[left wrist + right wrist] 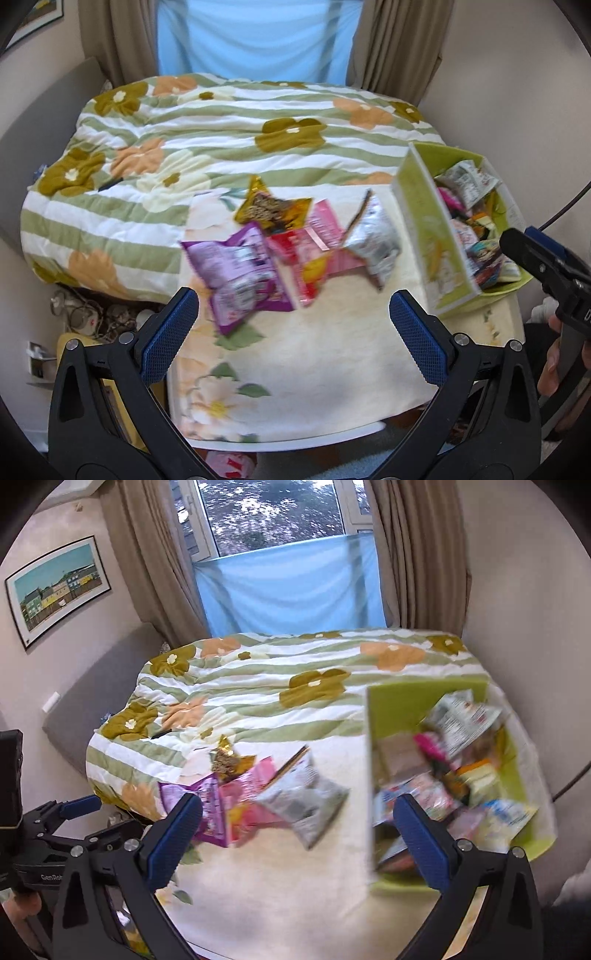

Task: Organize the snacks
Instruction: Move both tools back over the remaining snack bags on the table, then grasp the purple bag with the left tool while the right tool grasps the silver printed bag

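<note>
Several snack packets lie in a loose pile on a cream floral cloth: a purple packet (240, 273) (210, 805), a gold packet (271, 208) (231, 760), a red and pink packet (310, 254) (251, 797) and a silver packet (375, 240) (306, 801). A green box (428, 225) (391, 709) on the right holds several more packets. My left gripper (293, 339) hangs open just short of the purple packet, with nothing between its fingers. My right gripper (299, 842) is open and empty too, over the cloth between the silver packet and the box wall.
The cloth covers a small table (295, 437) set against a bed with a green-striped flowered quilt (207, 125) (280, 672). Cables and a power strip (88, 317) lie on the floor at the left. Curtains and a blue sheet (291, 587) hang behind.
</note>
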`<state>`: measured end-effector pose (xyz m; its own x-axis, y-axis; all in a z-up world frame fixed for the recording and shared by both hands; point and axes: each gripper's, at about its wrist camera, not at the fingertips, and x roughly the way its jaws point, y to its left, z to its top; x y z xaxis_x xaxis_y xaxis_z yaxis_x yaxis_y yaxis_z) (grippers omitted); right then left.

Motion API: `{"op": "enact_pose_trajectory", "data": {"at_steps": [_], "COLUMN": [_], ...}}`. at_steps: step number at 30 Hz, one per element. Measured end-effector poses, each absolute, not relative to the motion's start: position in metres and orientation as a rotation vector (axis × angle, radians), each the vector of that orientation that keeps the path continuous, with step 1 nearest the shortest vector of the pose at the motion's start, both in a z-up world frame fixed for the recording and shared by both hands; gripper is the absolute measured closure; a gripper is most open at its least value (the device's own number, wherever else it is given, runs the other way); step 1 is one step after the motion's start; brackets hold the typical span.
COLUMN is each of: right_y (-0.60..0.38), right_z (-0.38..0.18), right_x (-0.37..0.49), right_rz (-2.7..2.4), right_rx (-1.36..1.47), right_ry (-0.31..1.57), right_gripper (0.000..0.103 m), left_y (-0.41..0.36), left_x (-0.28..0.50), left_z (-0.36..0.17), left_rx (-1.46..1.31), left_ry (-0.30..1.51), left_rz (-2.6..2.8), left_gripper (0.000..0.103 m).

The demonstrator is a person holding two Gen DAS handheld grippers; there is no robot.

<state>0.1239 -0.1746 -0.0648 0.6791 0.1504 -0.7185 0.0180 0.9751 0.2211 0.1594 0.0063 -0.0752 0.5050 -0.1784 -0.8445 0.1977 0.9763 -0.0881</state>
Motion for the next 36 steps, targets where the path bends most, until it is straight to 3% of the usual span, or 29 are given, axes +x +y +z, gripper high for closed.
{"op": "enact_pose_trajectory", "data": {"at_steps": [15, 36], "right_y": [-0.132, -0.153], "right_z": [-0.161, -0.221], "right_x": [0.179, 0.265], "right_rz": [-0.038, -0.213], "right_rx": [0.397, 0.359], "right_ry": [0.954, 1.081], "right_gripper": [0.0, 0.0], "left_y": [0.055, 0.035], "left_x": [0.23, 0.289], "left_z": [-0.175, -0.263], "left_rx": [-0.072, -0.122], "left_ry": [1.169, 1.324], "left_rz": [-0.209, -0.095], "left_gripper": [0.001, 0.001]}}
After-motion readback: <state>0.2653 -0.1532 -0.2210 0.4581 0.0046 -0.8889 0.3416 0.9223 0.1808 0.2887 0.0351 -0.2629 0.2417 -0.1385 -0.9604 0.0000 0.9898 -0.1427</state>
